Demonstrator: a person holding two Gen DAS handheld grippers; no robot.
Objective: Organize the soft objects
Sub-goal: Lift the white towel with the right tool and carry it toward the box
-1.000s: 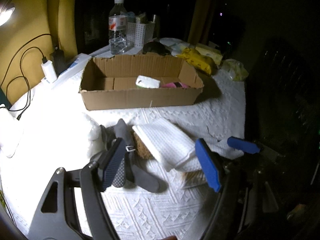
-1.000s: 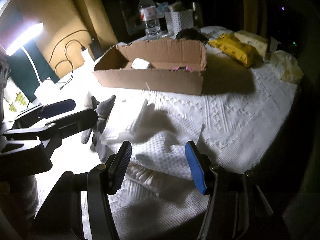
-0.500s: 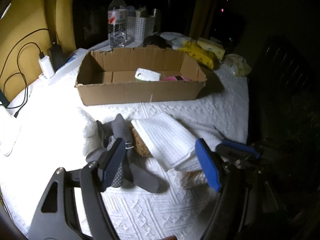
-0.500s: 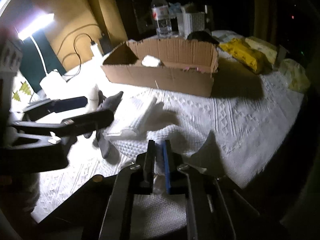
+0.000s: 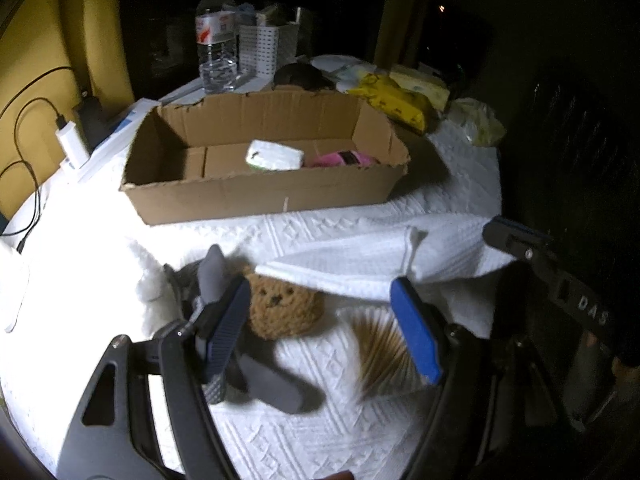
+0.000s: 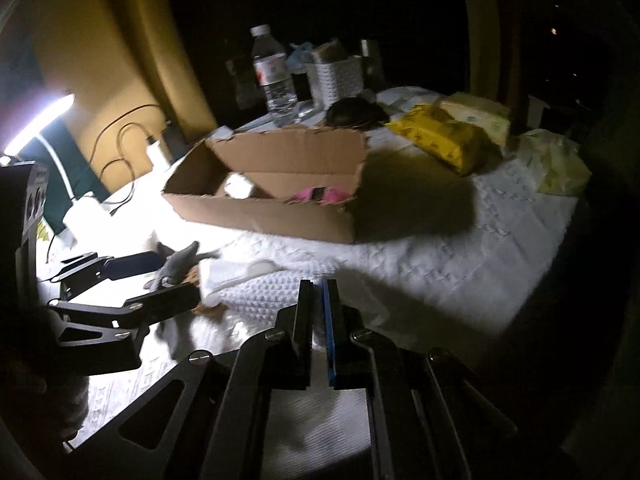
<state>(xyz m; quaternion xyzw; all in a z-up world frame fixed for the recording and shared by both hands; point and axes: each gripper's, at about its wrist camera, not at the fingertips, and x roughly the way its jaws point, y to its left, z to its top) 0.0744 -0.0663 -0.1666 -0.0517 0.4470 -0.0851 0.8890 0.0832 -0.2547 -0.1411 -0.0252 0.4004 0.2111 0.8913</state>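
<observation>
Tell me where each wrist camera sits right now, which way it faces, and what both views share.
Left wrist: rides the left hand-held gripper, open, looking across the table at the brown teddy bear and cardboard box; the right hand-held gripper enters at right, lifting the white towel.
Right wrist: rides the right hand-held gripper, shut on the white towel, facing the box from nearer its right end; the left hand-held gripper shows at left.
Shared: box, towel, water bottle, yellow packet.

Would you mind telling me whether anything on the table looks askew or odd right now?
The white towel is stretched unevenly off the pile, one end pinched in the right gripper, uncovering a brown teddy bear. The cardboard box has ragged, torn rims.
</observation>
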